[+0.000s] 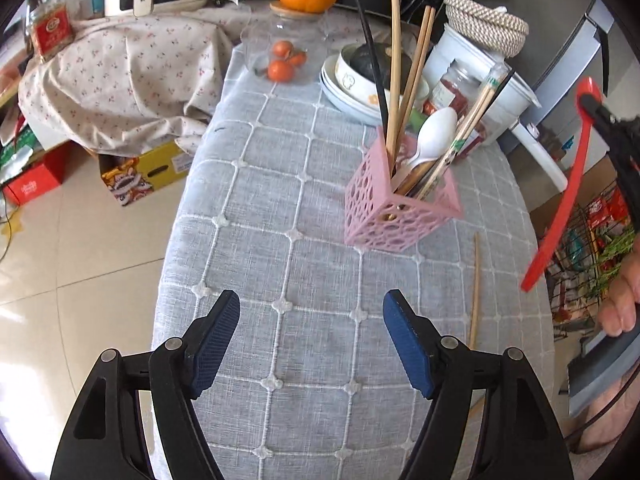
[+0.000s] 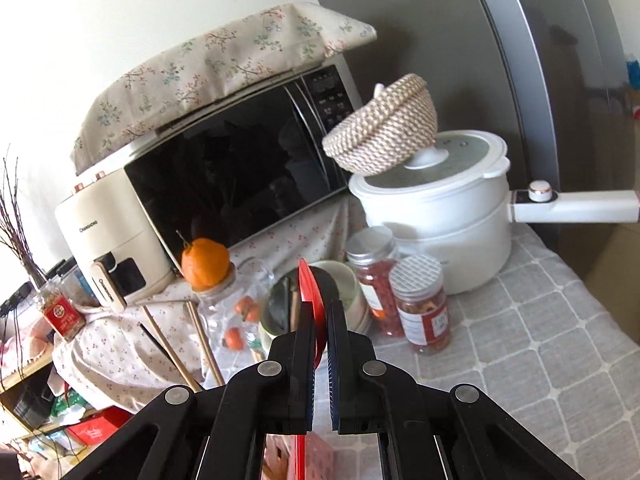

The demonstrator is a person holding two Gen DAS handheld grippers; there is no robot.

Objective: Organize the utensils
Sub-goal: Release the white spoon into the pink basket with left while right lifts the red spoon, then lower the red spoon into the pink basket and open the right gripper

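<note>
A pink perforated utensil holder (image 1: 392,208) stands on the grey checked tablecloth (image 1: 280,208). It holds several wooden chopsticks, a black one and a white spoon (image 1: 436,136). One loose wooden chopstick (image 1: 475,288) lies on the cloth to the holder's right. My left gripper (image 1: 312,304) hangs open above bare cloth in front of the holder, with nothing between its blue pads. At the right edge, my right gripper (image 1: 600,108) is shut on a long red utensil (image 1: 568,196) raised beside the table. In the right wrist view the red utensil (image 2: 310,288) sits pinched edge-on in that gripper (image 2: 320,308).
Stacked bowls (image 1: 360,80), a glass jar of small oranges (image 1: 284,52), two red-filled jars (image 2: 420,304) and a white pot (image 2: 436,216) with a woven basket crowd the table's far end, with a microwave (image 2: 240,184) behind. The table's left edge drops to tiled floor; a wire rack (image 1: 592,248) stands at right.
</note>
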